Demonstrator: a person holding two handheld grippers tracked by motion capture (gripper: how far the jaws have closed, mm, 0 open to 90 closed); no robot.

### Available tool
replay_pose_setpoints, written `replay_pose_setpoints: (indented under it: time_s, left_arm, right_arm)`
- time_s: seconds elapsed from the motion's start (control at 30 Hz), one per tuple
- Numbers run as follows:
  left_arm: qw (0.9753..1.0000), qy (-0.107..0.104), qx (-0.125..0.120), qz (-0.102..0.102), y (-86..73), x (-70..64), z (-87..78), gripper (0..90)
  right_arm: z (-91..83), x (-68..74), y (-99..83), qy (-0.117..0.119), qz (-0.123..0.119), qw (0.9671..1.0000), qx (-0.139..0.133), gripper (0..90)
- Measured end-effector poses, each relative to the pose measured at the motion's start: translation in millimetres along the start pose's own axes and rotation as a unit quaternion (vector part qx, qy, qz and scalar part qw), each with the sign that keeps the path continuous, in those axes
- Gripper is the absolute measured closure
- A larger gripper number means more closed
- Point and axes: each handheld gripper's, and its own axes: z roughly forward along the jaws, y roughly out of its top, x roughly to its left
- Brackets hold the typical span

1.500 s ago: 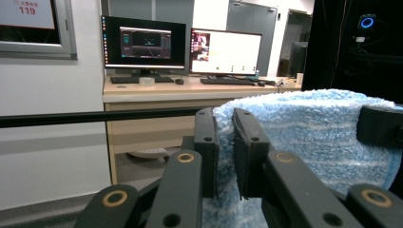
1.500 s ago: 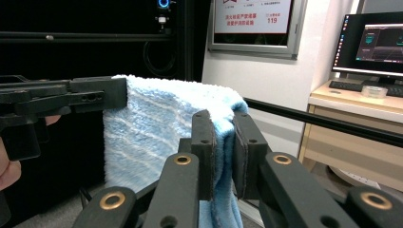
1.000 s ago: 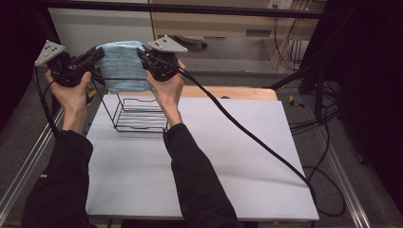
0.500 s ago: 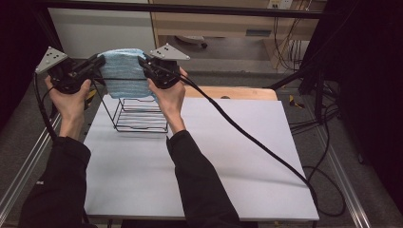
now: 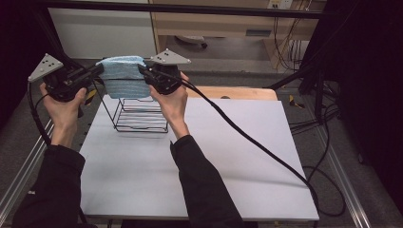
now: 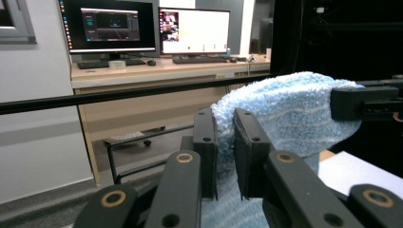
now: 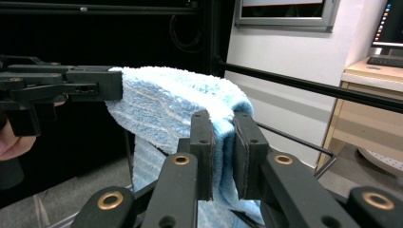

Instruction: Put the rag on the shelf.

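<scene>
Blue towel held up between two grippers, above the wire rack!

White counter (image 5: 228,156) with a wooden edge, monitors on a desk (image 6: 157,66) behind. The fluffy light-blue terry towel (image 5: 122,78) hangs over the black wire rack (image 5: 141,114); left gripper (image 5: 97,71) and right gripper (image 5: 142,71) each have jaws nearly closed, pinching an opposite towel edge.

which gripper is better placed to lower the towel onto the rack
Neither alone, slightly the right. Both the left gripper and the right gripper are shut on the fluffy light blue towel, stretched above the black wire rack. The right one sits more directly over the rack.
</scene>
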Motion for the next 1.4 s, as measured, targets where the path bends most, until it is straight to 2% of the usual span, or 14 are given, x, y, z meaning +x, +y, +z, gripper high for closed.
replay_pose_setpoints:
  time_s: [0.3, 0.5, 0.6, 0.7, 0.83, 0.9, 0.97, 1.03, 1.17, 1.27, 1.4]
  left_arm:
    - [0.9996, -0.007, 0.027, 0.01, -6.0, -1.1, -5.5, 79.4]
    - [0.9993, -0.006, 0.035, 0.01, -7.5, -2.3, -6.3, 78.0]
    - [0.9993, -0.002, 0.038, 0.001, -1.3, -2.2, -8.4, 74.9]
    - [0.9992, 0.004, 0.037, -0.018, 9.6, -2.9, -11.9, 70.4]
    - [0.9987, 0.009, 0.038, -0.032, 25.1, -5.3, -11.7, 69.6]
    - [0.9982, 0.01, 0.048, -0.036, 30.7, -6.6, -7.6, 70.9]
    - [0.9974, 0.015, 0.066, -0.027, 34.7, -7.6, -1.7, 75.5]
    - [0.9961, 0.015, 0.082, -0.028, 37.0, -7.4, 4.2, 80.0]
    - [0.995, 0.011, 0.092, -0.038, 40.5, -5.7, 12.2, 88.8]
    - [0.9937, 0.016, 0.103, -0.04, 41.5, -4.6, 17.1, 89.5]
    - [0.9925, 0.011, 0.117, -0.033, 38.0, -6.2, 18.7, 89.5]
  right_arm:
    - [-4.4, -0.1, -1.7, 0.034, -0.012, 0.9989, 0.029, 80.3]
    - [-4.1, -0.1, -3.3, 0.042, -0.023, 0.9979, 0.044, 80.1]
    - [-4.4, 0.2, -3.4, 0.044, -0.028, 0.9976, 0.045, 80.3]
    - [-5.0, 0.2, -3.9, 0.046, -0.033, 0.9973, 0.047, 80.4]
    - [-4.8, 1.3, -5.4, 0.048, -0.034, 0.997, 0.05, 80.4]
    - [-4.9, 2.1, -5.8, 0.05, -0.035, 0.9969, 0.05, 80.4]
    - [-5.1, 2.4, -6.0, 0.05, -0.037, 0.9967, 0.052, 80.4]
    - [-5.3, 2.7, -6.3, 0.052, -0.041, 0.9964, 0.054, 80.3]
    - [-5.6, 3.4, -6.9, 0.053, -0.046, 0.9958, 0.058, 80.3]
    - [-6.1, 4.0, -7.4, 0.054, -0.051, 0.9954, 0.06, 80.3]
    - [-6.7, 3.5, -7.9, 0.055, -0.049, 0.9955, 0.06, 80.3]
